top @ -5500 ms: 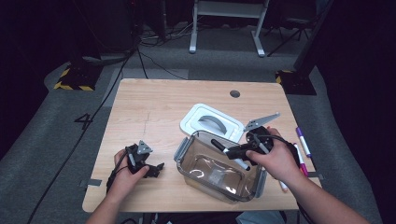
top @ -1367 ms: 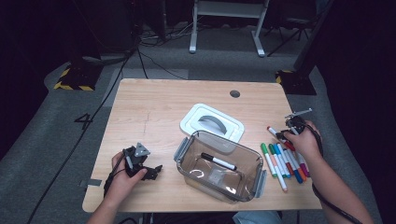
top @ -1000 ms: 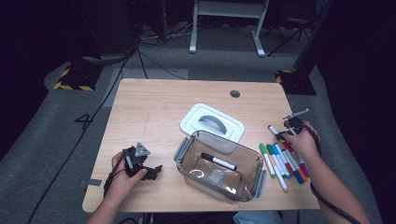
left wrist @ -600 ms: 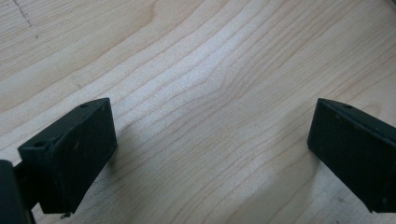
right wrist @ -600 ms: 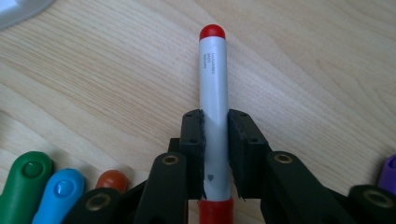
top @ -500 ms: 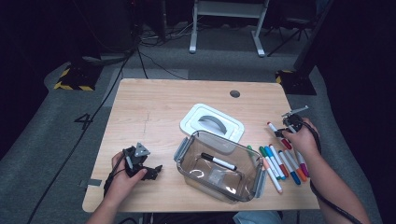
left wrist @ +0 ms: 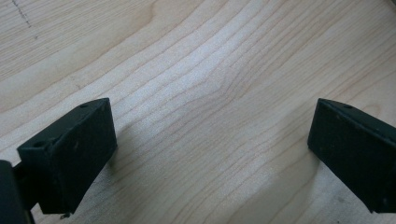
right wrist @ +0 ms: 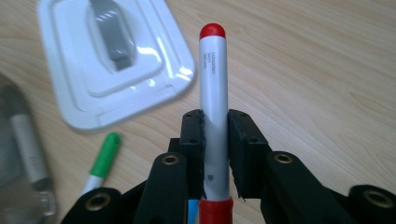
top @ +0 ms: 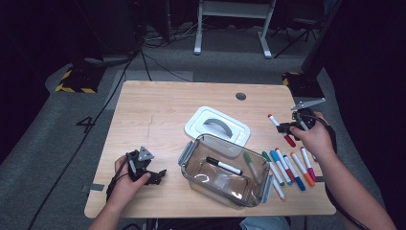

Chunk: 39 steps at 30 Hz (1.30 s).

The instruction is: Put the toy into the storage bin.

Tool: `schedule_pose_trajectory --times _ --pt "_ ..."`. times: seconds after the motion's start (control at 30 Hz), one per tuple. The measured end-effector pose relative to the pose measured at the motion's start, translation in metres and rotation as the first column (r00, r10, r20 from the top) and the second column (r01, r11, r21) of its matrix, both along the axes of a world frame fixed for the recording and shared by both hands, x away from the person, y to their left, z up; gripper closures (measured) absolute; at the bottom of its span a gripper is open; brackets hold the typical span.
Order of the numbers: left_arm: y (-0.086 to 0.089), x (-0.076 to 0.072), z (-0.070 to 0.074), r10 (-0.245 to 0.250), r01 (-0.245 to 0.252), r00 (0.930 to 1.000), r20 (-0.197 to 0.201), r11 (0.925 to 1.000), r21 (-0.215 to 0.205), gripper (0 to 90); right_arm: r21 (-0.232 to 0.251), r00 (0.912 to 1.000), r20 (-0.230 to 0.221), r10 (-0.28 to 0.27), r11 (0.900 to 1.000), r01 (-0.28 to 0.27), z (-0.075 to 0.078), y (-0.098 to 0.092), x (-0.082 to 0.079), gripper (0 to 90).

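My right gripper [top: 287, 128] [right wrist: 215, 135] is shut on a red marker [top: 281, 130] [right wrist: 213, 98], lifted above the table's right edge; its white barrel runs between the two black pads, red cap toward the hand. A clear plastic container [top: 224, 170] stands at the front middle with a black marker [top: 224, 166] inside. Several coloured markers [top: 287, 168] lie in a row on the wood to its right. My left gripper [top: 155, 176] [left wrist: 212, 140] rests low over bare wood at the front left, jaws wide apart with nothing between them.
The container's white lid [top: 218, 127] [right wrist: 112, 56] with a grey handle lies flat behind the container. A green marker [right wrist: 102, 161] lies near the lid. The wooden table [top: 158, 110] has a round grommet hole [top: 241, 96] at the back. Cables trail on the floor beyond.
The right gripper has risen from the row of markers with the red marker in its jaws and moved slightly away from the row. The left gripper has stayed put.
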<state>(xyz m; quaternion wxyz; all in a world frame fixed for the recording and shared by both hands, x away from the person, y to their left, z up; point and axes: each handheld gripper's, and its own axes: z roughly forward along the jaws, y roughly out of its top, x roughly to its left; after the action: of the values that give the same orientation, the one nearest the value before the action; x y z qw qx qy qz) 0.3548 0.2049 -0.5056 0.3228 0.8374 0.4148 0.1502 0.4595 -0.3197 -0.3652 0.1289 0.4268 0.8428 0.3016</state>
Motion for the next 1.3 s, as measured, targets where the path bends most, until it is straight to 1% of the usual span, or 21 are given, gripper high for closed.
schedule_pose_trajectory --times 0.17,0.3,0.47,0.5,0.53,0.6,0.63,0.73,0.8,0.83,0.87,0.9,0.93,1.0,1.03,1.07,1.13,1.2,1.23,1.27,1.3 --pt "0.0 0.0 0.0 -0.003 0.003 1.0 -0.001 1.0 -0.001 1.3 0.041 0.9959 0.009 0.09 0.995 -0.09 0.026 0.029 -0.021 77.1" --pt "0.0 0.0 0.0 -0.003 0.003 1.0 0.0 1.0 -0.001 1.3 0.055 0.9902 0.015 0.139 0.989 -0.139 0.036 0.044 -0.032 77.1" --pt "0.0 0.0 0.0 -0.002 0.002 1.0 0.0 1.0 -0.001 1.3 0.072 0.9782 0.014 0.207 0.976 -0.207 0.048 0.066 -0.046 77.1" --pt "0.0 0.0 0.0 -0.001 0.001 1.0 0.0 1.0 -0.001 1.3 0.084 0.9719 0.013 0.235 0.968 -0.235 0.052 0.074 -0.051 77.1" --pt "0.0 0.0 0.0 -0.001 0.001 1.0 0.0 1.0 -0.001 1.3 0.084 0.9719 0.013 0.235 0.968 -0.235 0.052 0.074 -0.051 77.1" --pt "0.0 0.0 0.0 -0.001 0.001 1.0 0.0 1.0 0.0 1.3 0.105 0.9612 0.004 0.276 0.956 -0.275 0.058 0.087 -0.059 77.1" --pt "0.0 0.0 0.0 -0.001 0.001 1.0 0.0 1.0 0.0 1.3 0.105 0.9612 0.004 0.276 0.956 -0.275 0.058 0.087 -0.059 77.1" --pt "0.0 0.0 0.0 -0.002 0.002 1.0 -0.001 1.0 0.0 1.3 0.146 0.943 -0.009 0.333 0.933 -0.328 0.062 0.105 -0.071 77.1" --pt "0.0 0.0 0.0 -0.002 0.002 1.0 -0.001 1.0 0.0 1.3 0.147 0.9384 -0.013 0.345 0.929 -0.34 0.062 0.11 -0.074 77.1" --pt "0.0 0.0 0.0 -0.005 0.005 1.0 -0.001 1.0 0.002 1.3 0.145 0.9281 -0.025 0.372 0.92 -0.364 0.061 0.119 -0.079 77.1" --pt "0.0 0.0 0.0 -0.003 0.003 1.0 -0.001 1.0 0.003 1.3 0.145 0.9281 -0.025 0.372 0.92 -0.364 0.061 0.119 -0.079 77.1" --pt "0.0 0.0 0.0 -0.003 0.003 1.0 -0.001 1.0 0.001 1.3 0.147 0.9221 -0.028 0.386 0.914 -0.378 0.06 0.124 -0.081 77.1" --pt "0.0 0.0 0.0 -0.005 0.005 1.0 -0.001 1.0 0.002 1.3 0.143 0.91 -0.04 0.413 0.904 -0.403 0.056 0.134 -0.086 77.1" --pt "0.0 0.0 0.0 -0.004 0.004 1.0 -0.001 1.0 0.002 1.3 0.145 0.9061 -0.047 0.42 0.9 -0.41 0.055 0.137 -0.087 77.1" --pt "0.0 0.0 0.0 -0.005 0.005 1.0 -0.001 1.0 0.001 1.3 0.14 0.8963 -0.066 0.439 0.893 -0.427 0.05 0.146 -0.091 77.1" --pt "0.0 0.0 0.0 -0.004 0.004 1.0 -0.001 1.0 0.002 1.3 0.14 0.8963 -0.066 0.439 0.893 -0.427 0.05 0.146 -0.091 77.1" --pt "0.0 0.0 0.0 -0.004 0.004 1.0 -0.001 1.0 0.001 1.3 0.14 0.8799 -0.088 0.467 0.88 -0.453 0.043 0.157 -0.096 77.0" --pt "0.0 0.0 0.0 -0.005 0.005 1.0 -0.001 1.0 0.002 1.3 0.139 0.8703 -0.104 0.481 0.873 -0.467 0.038 0.163 -0.098 77.0" --pt "0.0 0.0 0.0 -0.005 0.005 1.0 -0.001 1.0 0.002 1.3 0.139 0.8703 -0.104 0.481 0.873 -0.467 0.038 0.163 -0.098 77.0" --pt "0.0 0.0 0.0 -0.006 0.006 1.0 -0.001 1.0 0.002 1.3 0.134 0.861 -0.124 0.493 0.868 -0.478 0.033 0.169 -0.099 77.1" --pt "0.0 0.0 0.0 -0.006 0.006 1.0 -0.001 1.0 0.002 1.3 0.134 0.861 -0.124 0.493 0.868 -0.478 0.033 0.169 -0.099 77.1"
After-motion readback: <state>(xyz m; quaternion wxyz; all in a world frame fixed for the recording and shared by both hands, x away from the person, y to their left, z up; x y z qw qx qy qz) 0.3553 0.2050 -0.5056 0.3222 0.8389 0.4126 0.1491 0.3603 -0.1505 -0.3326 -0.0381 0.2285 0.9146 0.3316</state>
